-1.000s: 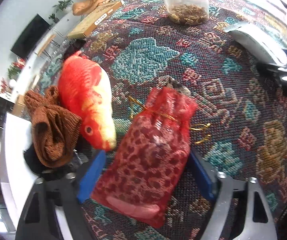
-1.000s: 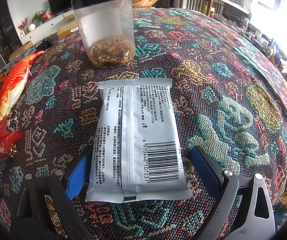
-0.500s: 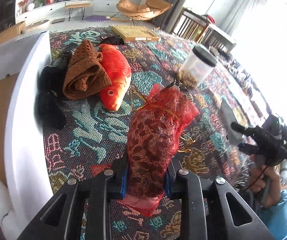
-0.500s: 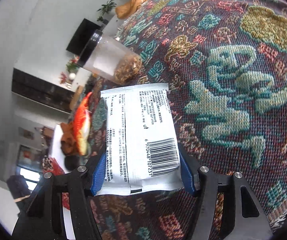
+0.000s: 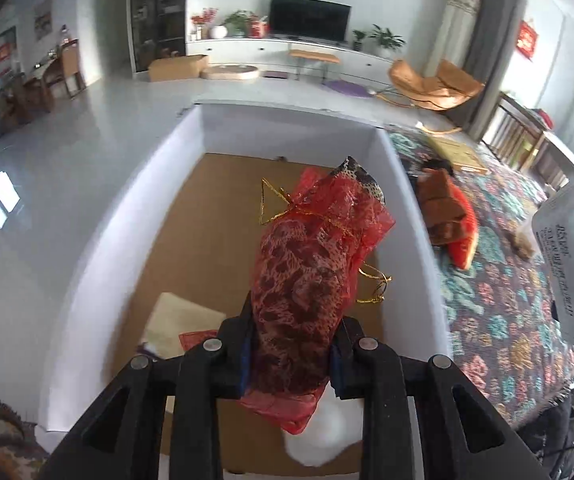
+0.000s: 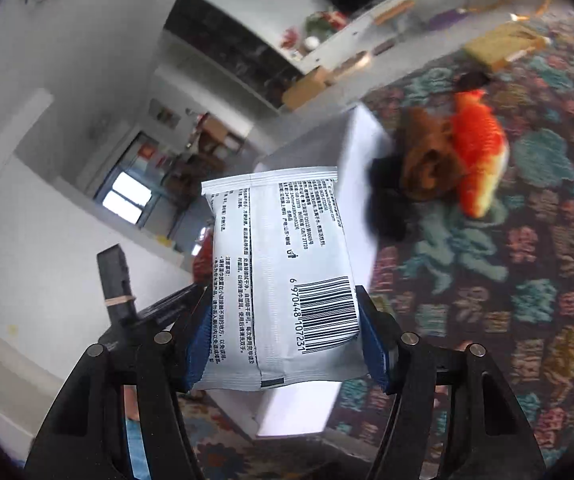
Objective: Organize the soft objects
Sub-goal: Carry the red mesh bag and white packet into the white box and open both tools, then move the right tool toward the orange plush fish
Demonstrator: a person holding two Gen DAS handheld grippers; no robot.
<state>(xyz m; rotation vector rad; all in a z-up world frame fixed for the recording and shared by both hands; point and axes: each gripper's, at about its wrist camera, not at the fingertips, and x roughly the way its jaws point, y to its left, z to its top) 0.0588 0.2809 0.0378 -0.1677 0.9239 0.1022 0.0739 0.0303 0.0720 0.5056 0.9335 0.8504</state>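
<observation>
Box (image 5: 387, 168) interior lies below the red mesh pouch (image 5: 307, 276), which is clamped in the left gripper (image 5: 291, 354); release should be made low, clear of the walls. Wipes packet (image 6: 283, 276) is pinched by the right gripper (image 6: 283, 344), aloft near the box.

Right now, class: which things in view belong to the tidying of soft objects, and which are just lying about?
Part of the job:
red mesh pouch in left gripper
white wipes packet in right gripper
white box
plush fish
brown knitted cloth

Just lying about:
television
orange lounge chair
patterned tablecloth
</observation>
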